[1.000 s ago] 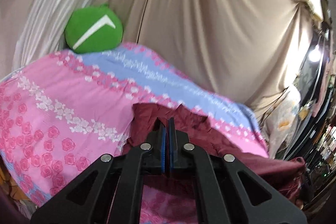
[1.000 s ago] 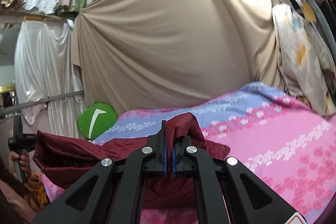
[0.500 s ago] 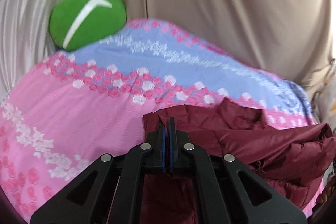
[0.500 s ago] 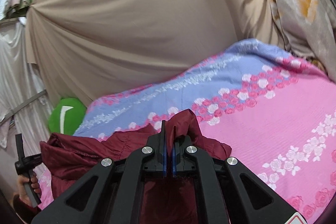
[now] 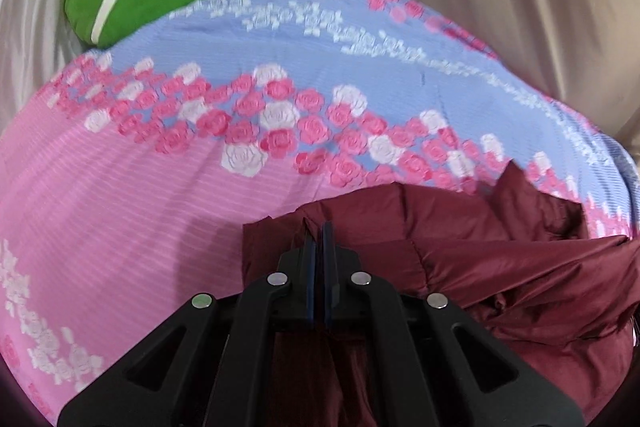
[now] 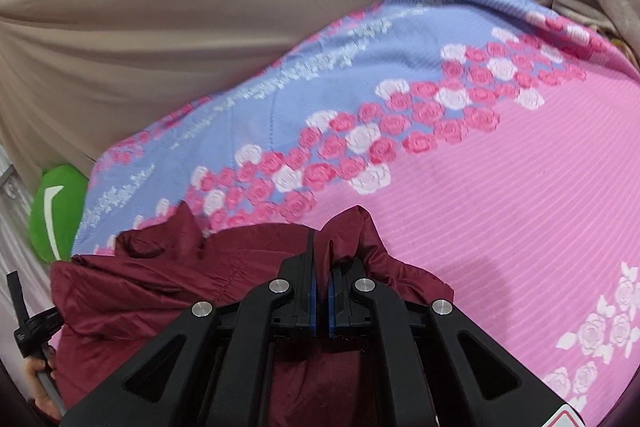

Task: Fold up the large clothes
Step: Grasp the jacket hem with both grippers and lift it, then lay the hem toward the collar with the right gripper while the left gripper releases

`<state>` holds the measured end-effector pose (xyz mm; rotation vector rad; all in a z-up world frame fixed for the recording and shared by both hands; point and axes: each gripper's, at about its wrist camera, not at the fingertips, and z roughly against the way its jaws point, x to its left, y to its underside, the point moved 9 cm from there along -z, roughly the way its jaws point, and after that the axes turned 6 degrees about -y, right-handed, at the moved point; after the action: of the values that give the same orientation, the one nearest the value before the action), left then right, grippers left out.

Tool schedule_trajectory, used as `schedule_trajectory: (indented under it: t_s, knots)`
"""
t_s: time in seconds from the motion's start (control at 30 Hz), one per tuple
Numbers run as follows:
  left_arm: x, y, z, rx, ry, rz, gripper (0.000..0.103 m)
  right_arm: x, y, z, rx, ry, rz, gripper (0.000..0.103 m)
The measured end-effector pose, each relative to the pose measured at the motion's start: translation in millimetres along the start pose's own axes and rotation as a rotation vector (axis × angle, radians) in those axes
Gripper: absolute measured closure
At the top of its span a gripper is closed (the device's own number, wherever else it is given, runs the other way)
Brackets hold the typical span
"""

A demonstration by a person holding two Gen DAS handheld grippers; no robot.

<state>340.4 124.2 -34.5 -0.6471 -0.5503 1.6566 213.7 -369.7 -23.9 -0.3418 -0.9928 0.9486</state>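
Both grippers, left (image 5: 319, 233) and right (image 6: 321, 247), are clamped on the jacket (image 5: 480, 267); slippery fabric could be lost over the bed (image 5: 120, 187).

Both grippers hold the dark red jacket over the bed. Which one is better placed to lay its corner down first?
Probably left. The left gripper pinches a flat edge of the jacket already low over the bedspread; the right gripper grips a bunched-up fold.

Both wrist views angle down, close over bedspread (image 5: 120, 207); share maroon garment (image 6: 160, 287).
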Motion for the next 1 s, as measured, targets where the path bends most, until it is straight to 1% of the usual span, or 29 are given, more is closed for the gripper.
schedule_trajectory:
  t_s: [0.1, 0.2, 0.27, 0.33, 0.37, 0.4, 0.43, 0.47, 0.5, 0.53, 0.57, 0.6, 0.63, 0.67, 0.7, 0.73, 0.77, 0.8, 0.83, 0.87, 0.9, 0.93, 0.97, 1.0]
  knots:
    - [-1.2, 6.8, -17.7, 0.013, -0.001, 0.008, 0.100, -8.1, 9.1, -17.2, 0.043, 0.014, -0.021, 0.101]
    - [-5.3, 7.6, -20.6, -0.014, -0.019, -0.012, 0.099, -11.7, 11.8, -24.5, 0.073, 0.014, -0.036, 0.103]
    - [-6.1, 6.5, -21.7, -0.019, -0.016, -0.011, 0.098, -12.7, 13.6, -27.9, 0.093, 0.015, -0.042, 0.102]
    - [-3.4, 5.6, -20.7, -0.021, 0.030, 0.022, 0.098, -13.6, 13.5, -27.1, 0.097, 0.011, -0.052, 0.102]
    - [1.1, 4.0, -16.7, -0.029, 0.060, 0.054, 0.094, -13.5, 12.5, -24.7, 0.087, 0.013, -0.054, 0.101]
    - [6.2, 2.2, -10.7, -0.040, 0.069, 0.083, 0.092, -14.2, 8.8, -15.5, 0.048, 0.031, -0.058, 0.099]
    - [12.7, -0.3, -1.3, -0.056, 0.072, 0.111, 0.085, -13.8, 3.2, -0.9, -0.007, 0.050, -0.065, 0.094]
    - [24.9, -4.5, 19.5, -0.092, 0.048, 0.149, 0.067, -13.1, -1.6, 15.0, -0.057, 0.063, -0.073, 0.080]
    - [30.7, -8.3, 34.7, -0.130, 0.034, 0.162, 0.059, -7.6, -10.3, 41.6, -0.151, 0.083, -0.074, 0.070]
    - [33.0, -13.6, 60.7, -0.191, 0.035, 0.159, 0.055, 4.7, -17.9, 66.2, -0.231, 0.091, -0.046, 0.069]
    - [29.2, -18.0, 82.3, -0.233, 0.053, 0.135, 0.053, 16.2, -20.6, 76.2, -0.255, 0.079, -0.016, 0.069]
    - [16.1, -21.9, 108.2, -0.269, 0.081, 0.083, 0.051, 42.1, -21.2, 85.2, -0.258, 0.033, 0.047, 0.069]
    - [1.1, -22.1, 123.6, -0.281, 0.104, 0.034, 0.048, 69.5, -16.7, 84.6, -0.224, -0.021, 0.106, 0.069]
    - [-25.4, -19.1, 138.1, -0.282, 0.142, -0.050, 0.043, 96.5, -7.8, 78.8, -0.170, -0.073, 0.163, 0.070]
    - [-43.5, -14.3, 141.5, -0.269, 0.162, -0.105, 0.041, 134.7, 12.5, 65.0, -0.072, -0.155, 0.242, 0.070]
    - [-67.3, -5.1, 140.7, -0.240, 0.190, -0.175, 0.040, 160.4, 30.8, 54.0, 0.001, -0.213, 0.292, 0.070]
    - [-86.8, 5.9, 134.2, -0.200, 0.213, -0.223, 0.040, 190.7, 58.9, 38.8, 0.091, -0.277, 0.355, 0.071]
    - [-108.3, 23.5, 116.6, -0.125, 0.236, -0.270, 0.040, 204.8, 77.5, 29.6, 0.138, -0.295, 0.397, 0.077]
    - [-118.7, 36.4, 100.8, -0.071, 0.241, -0.287, 0.040, 214.5, 93.8, 20.2, 0.171, -0.293, 0.441, 0.078]
    - [-125.7, 48.6, 84.4, -0.021, 0.241, -0.299, 0.043, 219.0, 108.3, 12.3, 0.197, -0.278, 0.485, 0.078]
    - [-125.5, 61.0, 65.5, 0.023, 0.219, -0.304, 0.044, 215.3, 119.9, 4.3, 0.222, -0.249, 0.516, 0.078]
    - [-120.4, 66.1, 55.0, 0.027, 0.202, -0.300, 0.045, 204.6, 123.2, 1.3, 0.234, -0.229, 0.519, 0.081]
    - [-112.9, 65.9, 51.3, 0.004, 0.187, -0.296, 0.045, 195.0, 121.5, 1.5, 0.232, -0.222, 0.506, 0.082]
    - [-103.3, 64.4, 50.4, -0.014, 0.160, -0.293, 0.045, 169.3, 110.6, 4.8, 0.210, -0.182, 0.470, 0.083]
